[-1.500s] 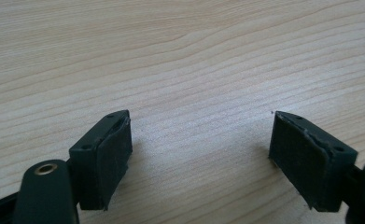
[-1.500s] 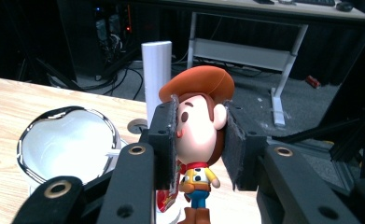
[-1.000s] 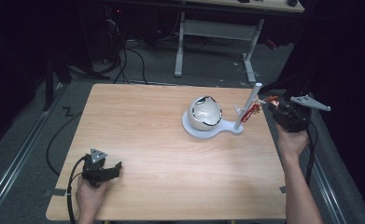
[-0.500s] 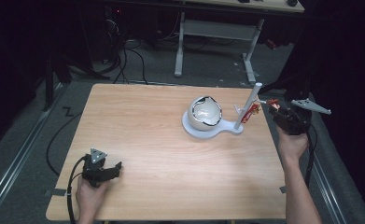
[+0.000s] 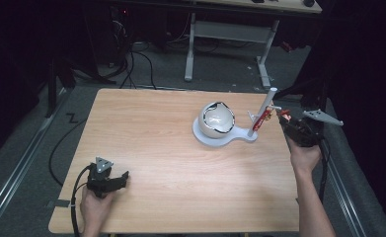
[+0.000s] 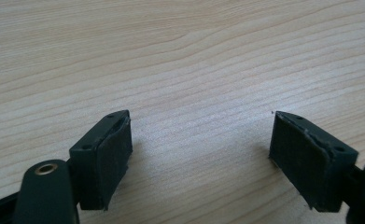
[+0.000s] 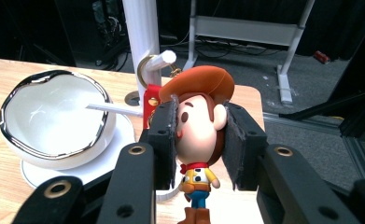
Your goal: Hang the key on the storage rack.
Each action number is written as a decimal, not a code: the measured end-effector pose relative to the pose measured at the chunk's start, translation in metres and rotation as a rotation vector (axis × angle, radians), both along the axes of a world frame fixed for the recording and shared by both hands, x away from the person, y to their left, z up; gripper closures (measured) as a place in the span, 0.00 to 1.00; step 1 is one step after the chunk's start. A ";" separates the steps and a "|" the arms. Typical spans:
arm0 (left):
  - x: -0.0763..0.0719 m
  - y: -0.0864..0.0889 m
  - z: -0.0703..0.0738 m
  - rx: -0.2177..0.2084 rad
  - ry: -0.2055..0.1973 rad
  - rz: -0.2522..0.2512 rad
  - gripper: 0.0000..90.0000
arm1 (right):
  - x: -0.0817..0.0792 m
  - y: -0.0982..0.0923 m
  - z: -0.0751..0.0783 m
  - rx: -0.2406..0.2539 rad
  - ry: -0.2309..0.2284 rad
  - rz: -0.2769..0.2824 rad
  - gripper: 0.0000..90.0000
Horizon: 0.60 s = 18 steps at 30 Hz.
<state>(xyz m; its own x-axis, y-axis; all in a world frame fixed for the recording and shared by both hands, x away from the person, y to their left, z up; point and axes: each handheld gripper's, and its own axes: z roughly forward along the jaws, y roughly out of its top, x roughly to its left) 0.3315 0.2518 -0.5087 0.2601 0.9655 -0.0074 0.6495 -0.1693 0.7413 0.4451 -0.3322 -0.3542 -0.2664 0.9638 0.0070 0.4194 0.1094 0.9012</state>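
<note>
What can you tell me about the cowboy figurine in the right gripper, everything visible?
The cowboy figurine is a small glossy toy, plastic by the look: oversized head, orange-brown hat, brown hair, red bandana, yellow shirt, blue trousers, brown boots. It hangs upright, with the right gripper shut on its head, one black pad on each side. A red tag behind it leads to a gold ring hooked on a peg of the white stand. It sits at the table's right edge, beside the white bowl.

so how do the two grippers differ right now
The right gripper is shut on the cowboy figure, its pads pressed to the head; the left gripper stands open with nothing between its jaws. The right gripper is raised at the table's right edge beside the white stand; the left gripper rests low on the wooden table near its front left corner. Both are black, hand-held and two-jawed.
</note>
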 end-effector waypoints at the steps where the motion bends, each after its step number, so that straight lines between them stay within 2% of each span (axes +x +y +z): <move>1: 0.000 0.000 0.000 0.000 0.000 0.000 0.24 | 0.000 0.000 -0.001 0.000 0.003 0.001 0.75; 8: 0.000 0.000 0.000 0.001 0.000 0.001 0.24 | 0.000 0.002 -0.009 0.015 0.014 0.003 0.75; 18: 0.000 0.000 0.000 0.001 -0.002 -0.001 0.24 | -0.001 0.005 -0.015 0.010 0.022 0.009 0.75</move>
